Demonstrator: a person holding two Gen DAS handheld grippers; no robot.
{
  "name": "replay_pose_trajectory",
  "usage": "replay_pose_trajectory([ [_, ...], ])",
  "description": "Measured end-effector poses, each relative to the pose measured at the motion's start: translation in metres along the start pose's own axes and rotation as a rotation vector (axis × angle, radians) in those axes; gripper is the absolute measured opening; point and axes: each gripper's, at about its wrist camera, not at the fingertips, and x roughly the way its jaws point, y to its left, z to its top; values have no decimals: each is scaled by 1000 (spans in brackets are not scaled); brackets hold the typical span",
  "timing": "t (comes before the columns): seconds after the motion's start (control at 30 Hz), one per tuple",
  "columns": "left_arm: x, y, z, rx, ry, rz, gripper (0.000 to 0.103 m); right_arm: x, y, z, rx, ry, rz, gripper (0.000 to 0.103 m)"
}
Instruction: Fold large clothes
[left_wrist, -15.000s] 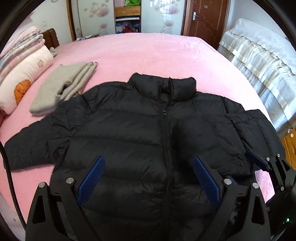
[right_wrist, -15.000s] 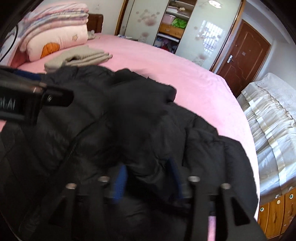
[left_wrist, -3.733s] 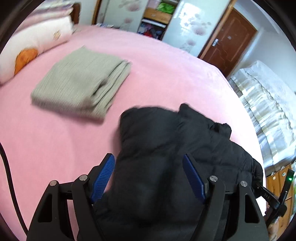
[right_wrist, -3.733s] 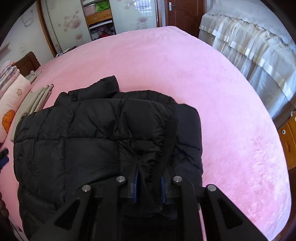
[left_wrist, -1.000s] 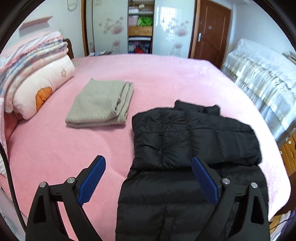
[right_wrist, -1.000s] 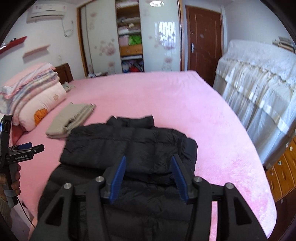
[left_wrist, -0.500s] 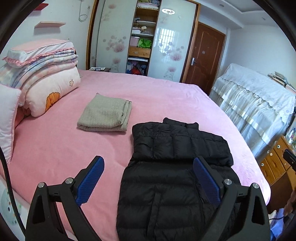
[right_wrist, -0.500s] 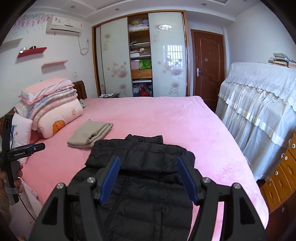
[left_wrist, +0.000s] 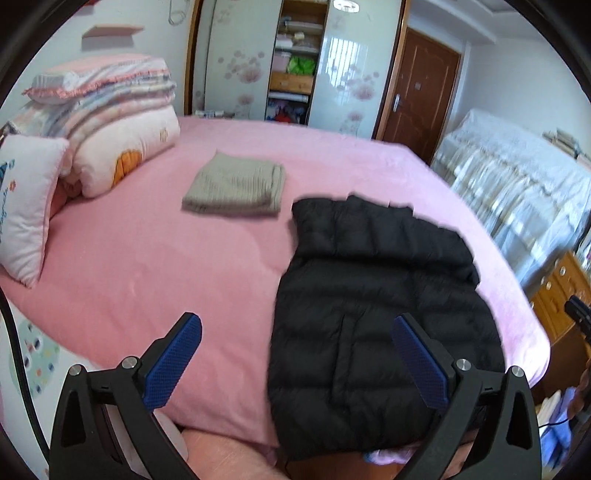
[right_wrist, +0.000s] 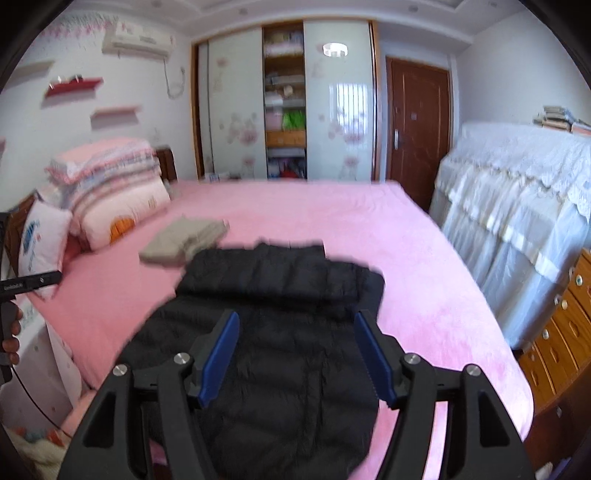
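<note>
A black puffer jacket (left_wrist: 373, 302) lies on the pink bed (left_wrist: 155, 266), its sleeves folded across the chest and its hem hanging over the near edge. It also shows in the right wrist view (right_wrist: 284, 332). My left gripper (left_wrist: 295, 350) is open and empty, held back above the bed's near edge. My right gripper (right_wrist: 297, 350) is open and empty, above the jacket's lower part. Neither touches the jacket.
A folded grey-beige garment (left_wrist: 236, 190) lies on the bed beyond the jacket's left side. Stacked quilts and pillows (left_wrist: 110, 122) sit at the left. A lace-covered cabinet (right_wrist: 517, 229) and wooden drawers (right_wrist: 561, 332) stand to the right. A wardrobe and door are behind.
Both grippers have pulled back and up from the jacket, so more of the room shows. The left view has swung right. The jacket lies still.
</note>
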Motion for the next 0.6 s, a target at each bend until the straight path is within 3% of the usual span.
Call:
replay_pose_trajectory([
  [0.17,45,8,-42,16,133,-7,102,14,-16,-39,39,74,-12,69],
  [0.4,106,26,-96,-21,335,-74,100,53,-46,-106,133,310,14,69],
  [0.6,138,38,-130,-73,452,-150,94,73,-62,-157,212,440,30,69],
])
